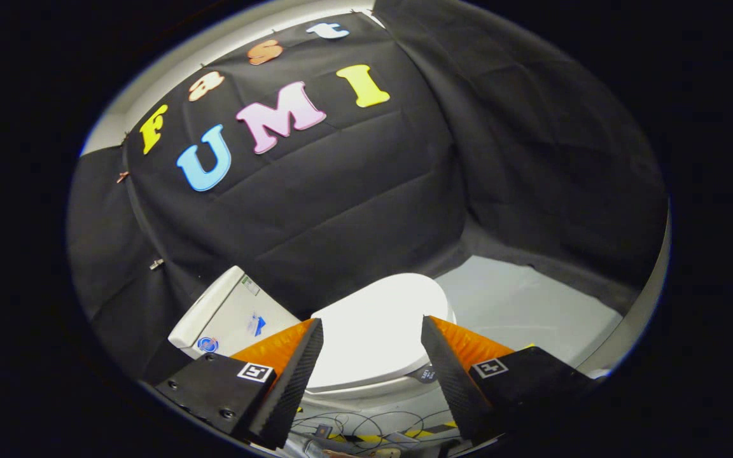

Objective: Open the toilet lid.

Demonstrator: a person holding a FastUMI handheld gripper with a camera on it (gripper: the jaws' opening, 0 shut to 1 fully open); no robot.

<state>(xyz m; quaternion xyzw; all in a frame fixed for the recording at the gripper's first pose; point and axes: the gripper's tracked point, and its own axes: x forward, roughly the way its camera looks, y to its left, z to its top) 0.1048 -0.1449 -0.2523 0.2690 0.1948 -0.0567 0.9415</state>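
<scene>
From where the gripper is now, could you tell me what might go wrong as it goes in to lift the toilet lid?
The gripper is open, with the closed toilet lid seen between and beyond its fingers, untouched. The lid looks smooth and glossy, so the fingers may slip off its front edge. The tank stands behind it, so a hard swing could bang the lid against it. Loose cables lie below the bowl and could snag.

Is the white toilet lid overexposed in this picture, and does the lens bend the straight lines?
In the gripper view the closed toilet lid glares to a flat white with little surface detail; the fisheye curves the booth wall and floor edges; the gripper, jaws open and not touching the lid, looks sharp, and the cables below sit in dim shadow.
</scene>
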